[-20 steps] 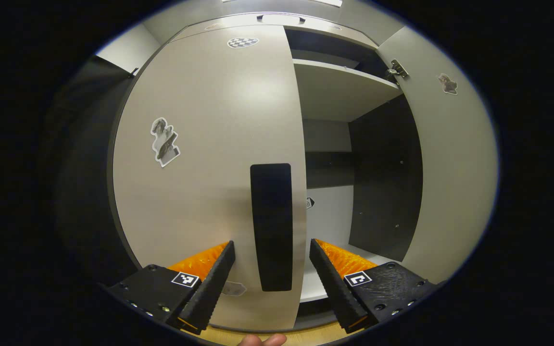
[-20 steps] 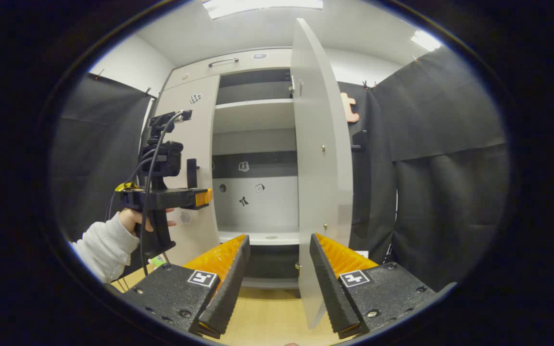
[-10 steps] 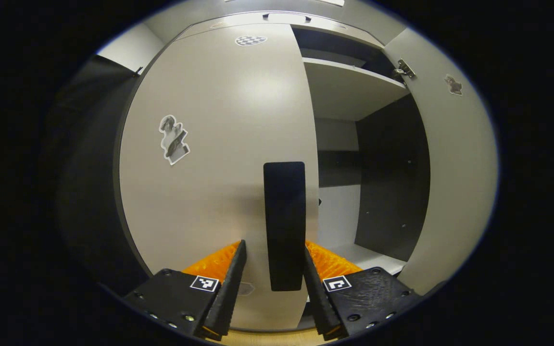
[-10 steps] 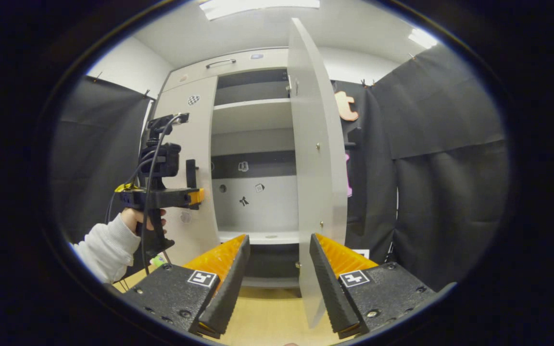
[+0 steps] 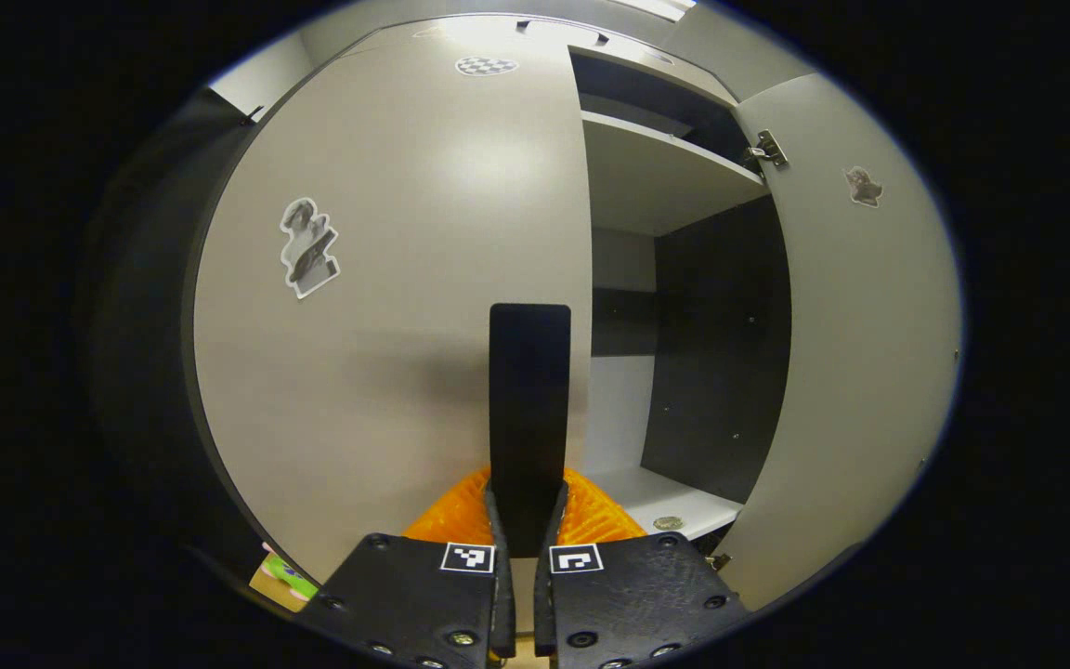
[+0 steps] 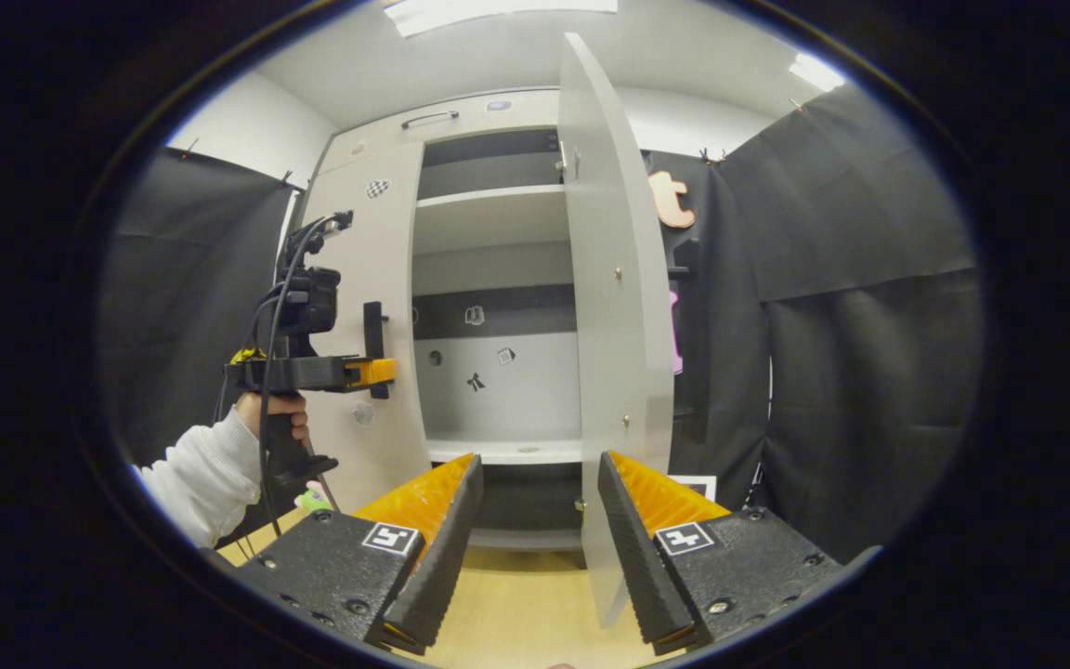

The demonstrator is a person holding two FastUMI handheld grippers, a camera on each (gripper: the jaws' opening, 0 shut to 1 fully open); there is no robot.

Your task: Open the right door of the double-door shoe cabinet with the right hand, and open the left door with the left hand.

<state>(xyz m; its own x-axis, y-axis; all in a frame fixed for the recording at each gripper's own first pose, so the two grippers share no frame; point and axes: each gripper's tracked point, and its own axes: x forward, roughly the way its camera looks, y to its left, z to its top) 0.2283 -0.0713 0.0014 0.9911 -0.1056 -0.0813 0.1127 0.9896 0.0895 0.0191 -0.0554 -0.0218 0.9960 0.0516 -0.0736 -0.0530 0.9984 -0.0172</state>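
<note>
On the left door: left gripper (image 5: 524, 520) is clamped on the black vertical handle (image 5: 528, 409), both fingers pressing its lower end from either side
Left gripper from the right gripper view: held level at the handle (image 6: 373, 333) by a hand (image 6: 275, 409) in a pale sleeve (image 6: 205, 474), a cable looping up from its body (image 6: 312, 372)
Left door: pale grey panel (image 5: 386, 307), lying flat against the cabinet front in the left gripper view, with a checkered sticker near its top and a cut-out sticker toward its left side
Right door: swung wide open (image 6: 614, 307); in the right gripper view it stands nearly edge-on, and in the left gripper view its inner face (image 5: 855, 334) shows with a metal hinge near the top
Right gripper: fingers spread apart (image 6: 535, 530), gripping nothing, set back from the cabinet with the edge of the open right door just above its right finger
Cabinet interior: 1 pale shelf (image 6: 489, 218) up high, a dark band below it, a lower shelf (image 6: 507, 451) with a small round object on it
Floor: light wood (image 6: 526, 613) beneath the right gripper
Walls: black cloth (image 6: 860, 372) to either side of the cabinet
</note>
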